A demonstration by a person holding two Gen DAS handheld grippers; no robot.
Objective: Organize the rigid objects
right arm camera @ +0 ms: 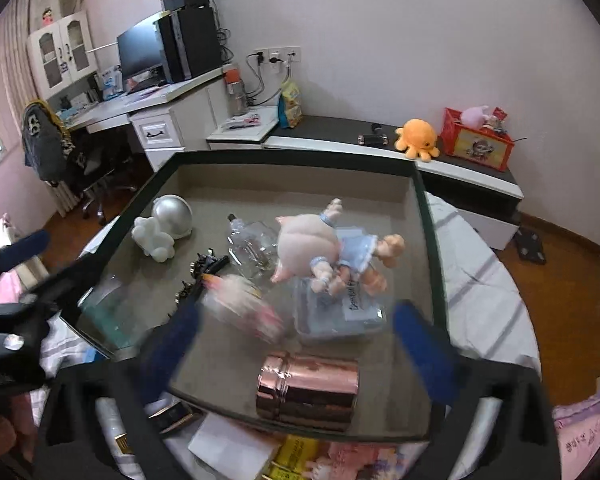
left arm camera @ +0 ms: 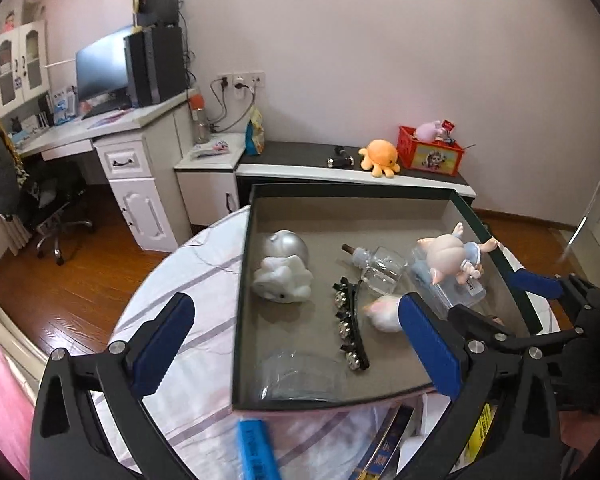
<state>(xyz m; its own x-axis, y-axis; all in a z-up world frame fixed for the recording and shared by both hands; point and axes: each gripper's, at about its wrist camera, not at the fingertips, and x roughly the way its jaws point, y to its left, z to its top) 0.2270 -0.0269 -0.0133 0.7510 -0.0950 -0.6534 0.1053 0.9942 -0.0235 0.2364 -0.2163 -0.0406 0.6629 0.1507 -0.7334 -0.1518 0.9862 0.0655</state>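
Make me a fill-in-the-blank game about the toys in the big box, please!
1. The plush octopus on the low cabinet is ____ in colour.
2. The pig doll wears a light ____ dress.
3. The shiny metal can at the near edge of the box lies on its ____.
4. Both the left gripper and the right gripper have their jaws ____.

Missing words: orange; blue; side; open
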